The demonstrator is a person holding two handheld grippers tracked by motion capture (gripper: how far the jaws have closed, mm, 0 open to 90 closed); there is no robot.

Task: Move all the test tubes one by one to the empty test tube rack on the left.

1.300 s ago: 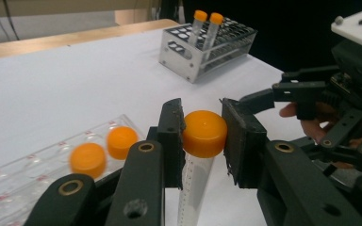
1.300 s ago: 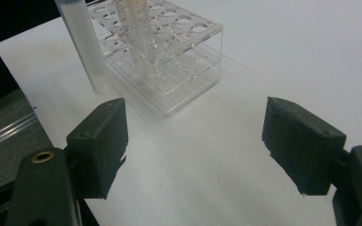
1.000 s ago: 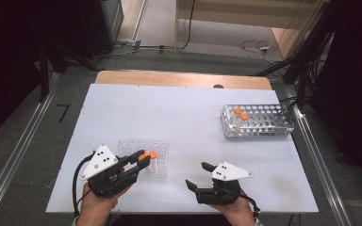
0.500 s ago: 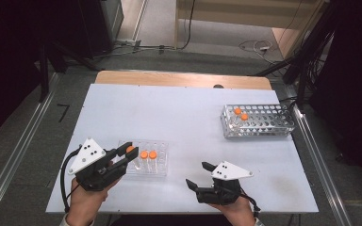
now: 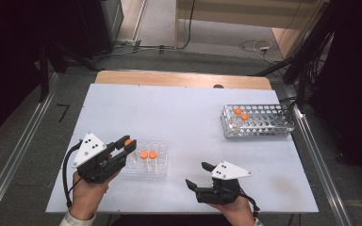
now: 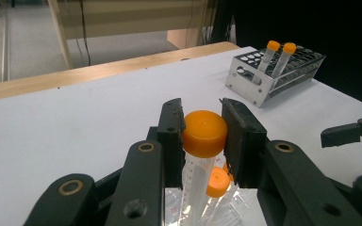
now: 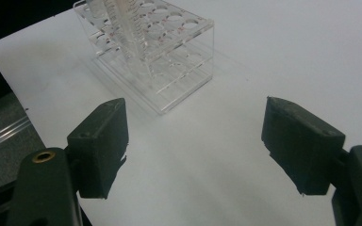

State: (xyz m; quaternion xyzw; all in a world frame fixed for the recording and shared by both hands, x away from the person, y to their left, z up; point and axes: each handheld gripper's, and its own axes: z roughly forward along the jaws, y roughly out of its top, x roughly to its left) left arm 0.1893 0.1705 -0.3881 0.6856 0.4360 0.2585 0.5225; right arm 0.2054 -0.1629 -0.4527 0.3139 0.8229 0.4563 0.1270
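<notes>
My left gripper [image 5: 125, 147] is shut on an orange-capped clear tube [image 5: 127, 141] at the left end of the clear plastic rack [image 5: 159, 167]. In the left gripper view the black jaws clamp the tube [image 6: 204, 133] just under its cap. Its lower end is hidden, so I cannot tell whether it is free of the rack. Two more orange-capped tubes [image 5: 148, 154] stand in that rack. My right gripper [image 5: 198, 174] rests open near the table's front edge, right of the rack. Its jaws stand wide apart over bare table [image 7: 193, 127], with the clear rack [image 7: 169, 47] ahead.
A metal rack [image 5: 264, 125] at the back right of the white table [image 5: 169, 108] holds two orange-capped tubes [image 5: 240, 114]. A wooden strip [image 5: 179, 79] runs along the table's far edge. Rails flank both sides.
My left gripper has slid left from the middle of the clear rack to its left end, with a tube in its jaws. Two tubes remain in the rack. The right gripper has not moved.
</notes>
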